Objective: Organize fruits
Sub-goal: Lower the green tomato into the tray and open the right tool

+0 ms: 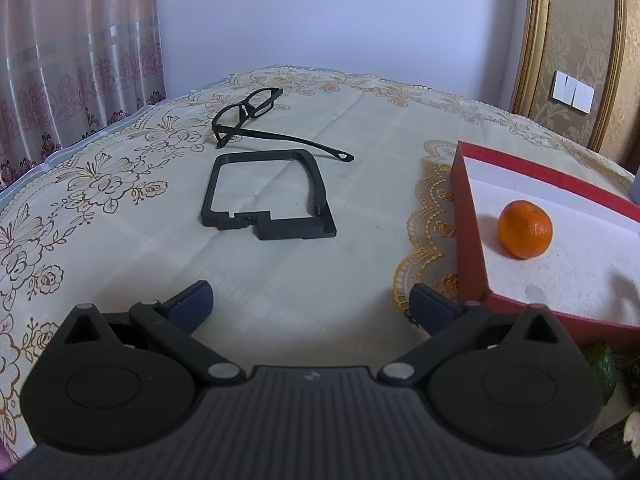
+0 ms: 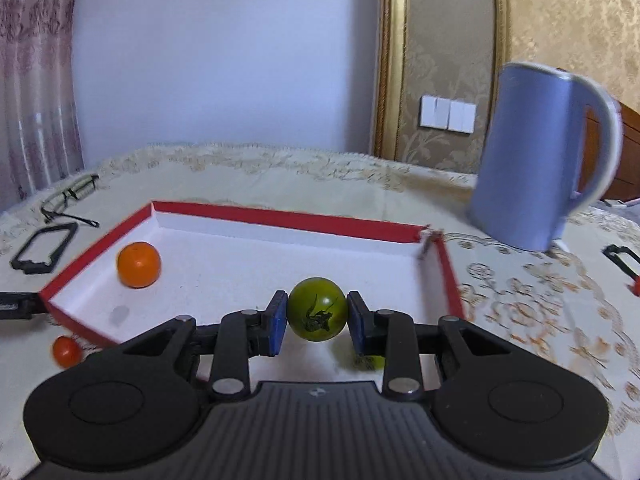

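Your right gripper (image 2: pixel 317 322) pinches the green fruit (image 2: pixel 317 309) above the tray (image 2: pixel 280 216); lower it at the orange's (image 2: pixel 138 264) four o'clock. Left gripper (image 1: pixel 312 304) sits spread, empty.

Green tomato (image 2: pixel 317 309): round, glossy, dark dried calyx facing the camera, pinched between the blue pads of the right claw (image 2: pixel 317 322), lifted over the near edge of the red box (image 2: pixel 280 216). Box: shallow, red walls, white lining, open top. Orange (image 2: pixel 138 264) sits inside near the box's left wall, upright, apart from the tomato. Small red-orange fruit (image 2: pixel 66 351) lies outside, just beside the box's near-left corner. A bit of another green fruit (image 2: pixel 374 361) peeks out below the held one.
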Available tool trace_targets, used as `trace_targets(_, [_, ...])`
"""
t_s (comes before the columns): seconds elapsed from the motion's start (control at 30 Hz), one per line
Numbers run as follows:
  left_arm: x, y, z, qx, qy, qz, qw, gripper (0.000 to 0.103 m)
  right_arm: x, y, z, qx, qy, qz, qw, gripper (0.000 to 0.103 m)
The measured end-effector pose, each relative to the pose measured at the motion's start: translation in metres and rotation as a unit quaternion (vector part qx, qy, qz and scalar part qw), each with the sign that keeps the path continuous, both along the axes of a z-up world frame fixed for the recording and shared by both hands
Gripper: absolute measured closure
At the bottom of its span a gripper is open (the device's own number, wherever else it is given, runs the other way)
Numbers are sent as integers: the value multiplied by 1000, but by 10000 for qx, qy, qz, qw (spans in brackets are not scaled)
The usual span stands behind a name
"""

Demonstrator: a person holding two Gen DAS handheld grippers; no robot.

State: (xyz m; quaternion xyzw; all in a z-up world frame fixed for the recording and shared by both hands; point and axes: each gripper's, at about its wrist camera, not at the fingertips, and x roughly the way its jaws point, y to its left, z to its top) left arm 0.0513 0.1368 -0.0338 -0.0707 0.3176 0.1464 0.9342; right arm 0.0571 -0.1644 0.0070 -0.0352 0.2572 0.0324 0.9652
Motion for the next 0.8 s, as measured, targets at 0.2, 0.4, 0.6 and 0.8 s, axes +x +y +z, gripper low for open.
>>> trace_targets(0.2, [0, 0, 0, 5, 4, 1, 10000, 0, 34, 5, -15, -45, 366, -213, 9991, 72])
trace_targets(0.4, [0, 0, 0, 33, 24, 1, 10000, 0, 40, 8, -18, -163, 584, -180, 9980, 71])
trace_targets(0.6, [2, -1, 0, 76, 57, 0, 10000, 0, 27, -1, -11, 150, 465, -73, 9988, 43])
trace_targets(0.8, [2, -2, -1, 89, 65, -2, 9999, 0, -28, -35, 9, 458, -205, -483, 9976, 36])
